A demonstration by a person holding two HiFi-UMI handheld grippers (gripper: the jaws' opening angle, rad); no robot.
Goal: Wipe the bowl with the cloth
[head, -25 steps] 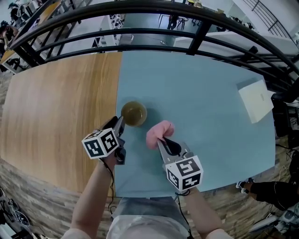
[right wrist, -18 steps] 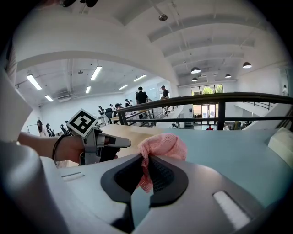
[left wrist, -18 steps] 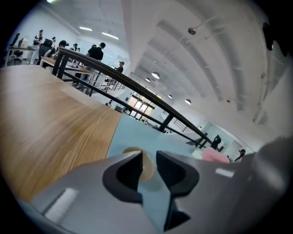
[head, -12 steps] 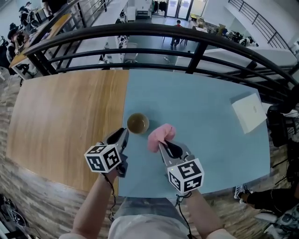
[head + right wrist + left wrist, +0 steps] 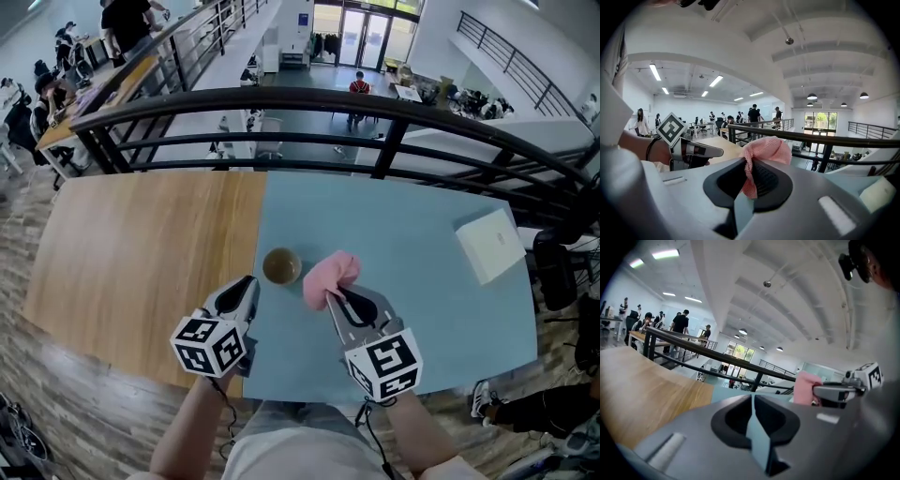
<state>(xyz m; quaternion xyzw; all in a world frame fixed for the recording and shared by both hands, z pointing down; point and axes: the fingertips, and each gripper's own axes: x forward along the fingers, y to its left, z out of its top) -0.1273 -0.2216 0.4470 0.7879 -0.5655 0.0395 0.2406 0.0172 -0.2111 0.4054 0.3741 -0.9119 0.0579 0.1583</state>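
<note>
The bowl [image 5: 281,266] stands upright and alone on the blue half of the tabletop [image 5: 422,309], just beside the seam with the wooden half. Nothing holds or touches it. The pink cloth [image 5: 333,272] is not in it. It hangs bunched just to the bowl's right, clear of the rim, because the right gripper [image 5: 332,294] has its jaws pinching one fold and the rest puffs out past the tips. That hold leaves a soft wad free to be pushed into the bowl. The left gripper [image 5: 249,280] hovers near the bowl on the other side; its jaws have just been closing and now stand pressed almost together with nothing between them, so it is not steadying the bowl. Both gripper views look out level over the railing [image 5: 394,112], which suggests the pair is held above the tabletop, with no wiping going on.
</note>
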